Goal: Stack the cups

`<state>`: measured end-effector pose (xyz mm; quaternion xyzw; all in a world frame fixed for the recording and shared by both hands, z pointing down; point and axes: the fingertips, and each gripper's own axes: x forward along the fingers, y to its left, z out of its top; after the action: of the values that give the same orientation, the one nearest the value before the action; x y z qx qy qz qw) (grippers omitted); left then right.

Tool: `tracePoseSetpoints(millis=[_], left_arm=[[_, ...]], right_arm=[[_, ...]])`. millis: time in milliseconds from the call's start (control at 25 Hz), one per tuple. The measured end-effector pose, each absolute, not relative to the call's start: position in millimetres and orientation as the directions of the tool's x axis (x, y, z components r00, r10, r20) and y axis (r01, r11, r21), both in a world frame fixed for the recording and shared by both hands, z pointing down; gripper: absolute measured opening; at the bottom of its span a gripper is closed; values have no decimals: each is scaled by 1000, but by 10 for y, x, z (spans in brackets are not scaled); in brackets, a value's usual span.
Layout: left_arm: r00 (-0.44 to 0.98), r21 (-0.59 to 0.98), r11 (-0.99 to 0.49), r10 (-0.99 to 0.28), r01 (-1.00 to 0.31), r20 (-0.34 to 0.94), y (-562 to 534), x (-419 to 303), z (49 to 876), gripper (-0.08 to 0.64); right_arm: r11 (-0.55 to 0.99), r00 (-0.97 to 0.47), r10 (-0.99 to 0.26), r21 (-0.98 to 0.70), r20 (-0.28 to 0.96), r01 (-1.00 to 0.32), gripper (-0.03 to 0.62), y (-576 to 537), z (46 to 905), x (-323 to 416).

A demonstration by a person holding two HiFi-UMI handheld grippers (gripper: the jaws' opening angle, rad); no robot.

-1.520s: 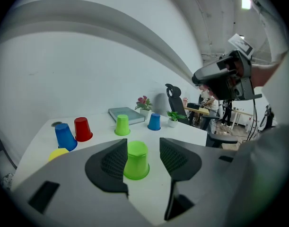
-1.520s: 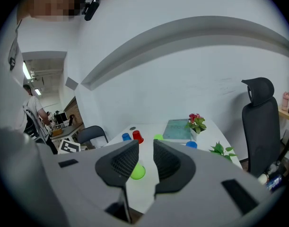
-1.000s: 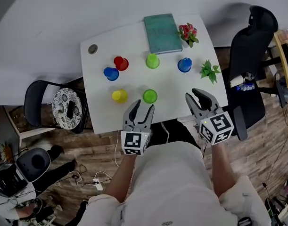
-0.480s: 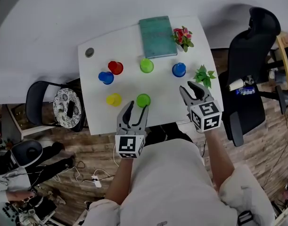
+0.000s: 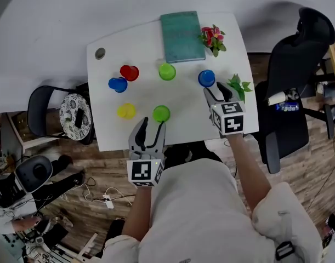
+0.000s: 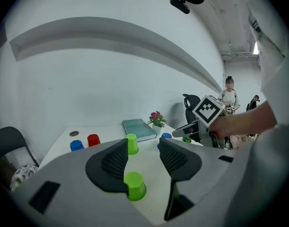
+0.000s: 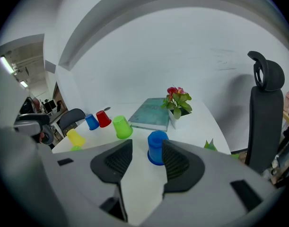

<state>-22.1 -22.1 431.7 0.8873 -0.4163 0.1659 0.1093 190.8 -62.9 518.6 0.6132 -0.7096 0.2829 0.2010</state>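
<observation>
Head view: six upturned cups (image 5: 129,72) spread over white table (image 5: 183,97), none stacked.
Right gripper (image 5: 214,92): jaws apart, just been opening, empty; blue cup (image 5: 206,78) just ahead, centre right.
Left gripper (image 5: 152,125): jaws apart, empty, by nearer green cup (image 5: 161,113).
Risk: clamping early may topple blue cup.

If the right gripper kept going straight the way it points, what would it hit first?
Probably the upside-down blue cup, just ahead of the right gripper. Its jaws have just been opening, with nothing between them yet; the cup lines up with their gap.
</observation>
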Motion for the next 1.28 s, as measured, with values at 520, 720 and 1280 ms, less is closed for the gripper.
tracePoseSetpoints(millis=[520,720,1280], left_arm=[[517,35,-549,-760,-835,394,-222,-372,4340,216],[493,28,-526,-776,-850,393,-238,-419,4321,216],[449,25,-480,-798,-877,403,-192,-545,4347,215]], right_arm=[[94,-93,-729,-35,678,-995,249,-935,5525,2032],[111,-100,-712,-29,695,-993,249,-1010,5616,2057],[149,-107,-701,-2,705,-989,209,-984,5671,2043]])
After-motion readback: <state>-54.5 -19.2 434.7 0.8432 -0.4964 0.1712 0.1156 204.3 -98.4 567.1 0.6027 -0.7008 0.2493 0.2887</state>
